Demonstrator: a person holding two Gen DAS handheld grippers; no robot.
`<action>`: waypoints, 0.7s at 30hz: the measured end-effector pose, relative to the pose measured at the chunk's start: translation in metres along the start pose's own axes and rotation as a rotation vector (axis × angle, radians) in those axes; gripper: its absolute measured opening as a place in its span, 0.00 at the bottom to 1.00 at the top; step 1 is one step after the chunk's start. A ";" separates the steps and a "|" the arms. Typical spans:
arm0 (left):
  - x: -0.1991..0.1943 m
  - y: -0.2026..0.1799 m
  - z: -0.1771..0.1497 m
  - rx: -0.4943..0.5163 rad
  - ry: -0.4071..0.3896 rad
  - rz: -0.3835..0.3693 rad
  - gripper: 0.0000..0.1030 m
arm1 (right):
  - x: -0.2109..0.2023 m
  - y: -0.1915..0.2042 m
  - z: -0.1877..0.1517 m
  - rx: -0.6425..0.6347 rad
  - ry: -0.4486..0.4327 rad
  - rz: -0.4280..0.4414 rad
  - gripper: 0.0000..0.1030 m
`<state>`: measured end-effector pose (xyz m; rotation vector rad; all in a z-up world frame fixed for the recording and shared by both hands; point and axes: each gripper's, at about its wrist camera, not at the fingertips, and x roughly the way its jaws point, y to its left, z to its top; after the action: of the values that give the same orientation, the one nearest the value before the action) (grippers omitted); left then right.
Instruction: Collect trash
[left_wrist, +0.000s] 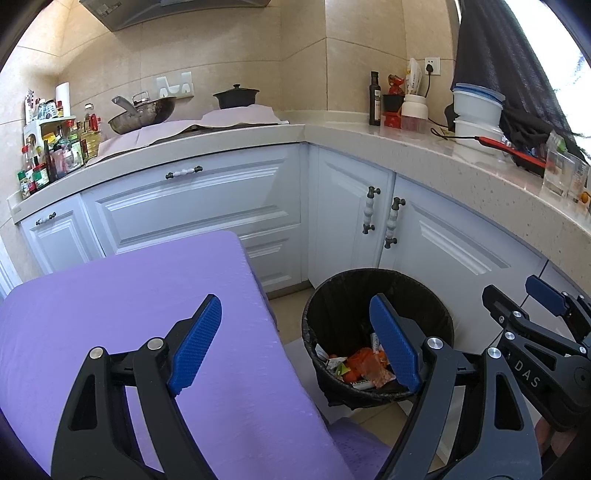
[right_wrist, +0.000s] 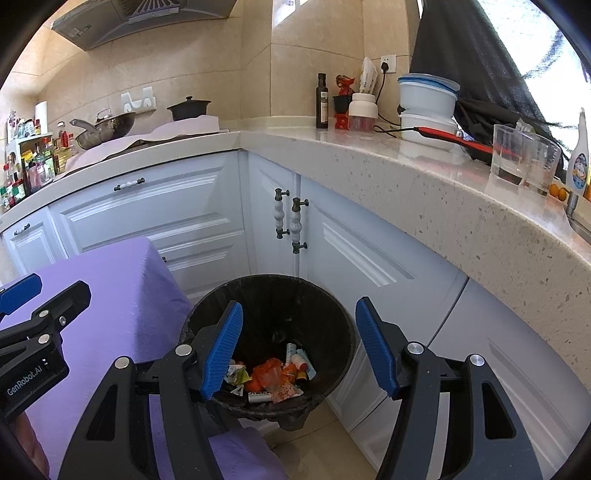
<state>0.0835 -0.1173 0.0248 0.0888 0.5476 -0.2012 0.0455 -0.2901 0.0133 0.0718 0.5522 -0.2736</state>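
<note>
Trash lies at the bottom of black bin, which stands beside purple table. Left gripper hovers between table edge and bin, jaws wide, empty. Right gripper above bin, jaws apart, empty.

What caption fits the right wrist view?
Open right tool above black bin of wrappers, beside purple-covered table.
</note>
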 end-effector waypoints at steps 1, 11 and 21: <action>0.000 0.000 0.000 0.001 -0.001 0.000 0.78 | -0.001 0.000 0.000 0.000 -0.001 0.000 0.61; -0.001 0.000 0.001 0.001 -0.003 0.001 0.79 | -0.001 0.001 0.001 -0.001 -0.002 0.001 0.61; -0.002 0.001 0.001 0.002 -0.001 0.000 0.79 | 0.000 0.000 0.001 -0.001 -0.001 0.001 0.61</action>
<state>0.0827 -0.1163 0.0262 0.0905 0.5464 -0.2019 0.0460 -0.2903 0.0143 0.0713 0.5510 -0.2721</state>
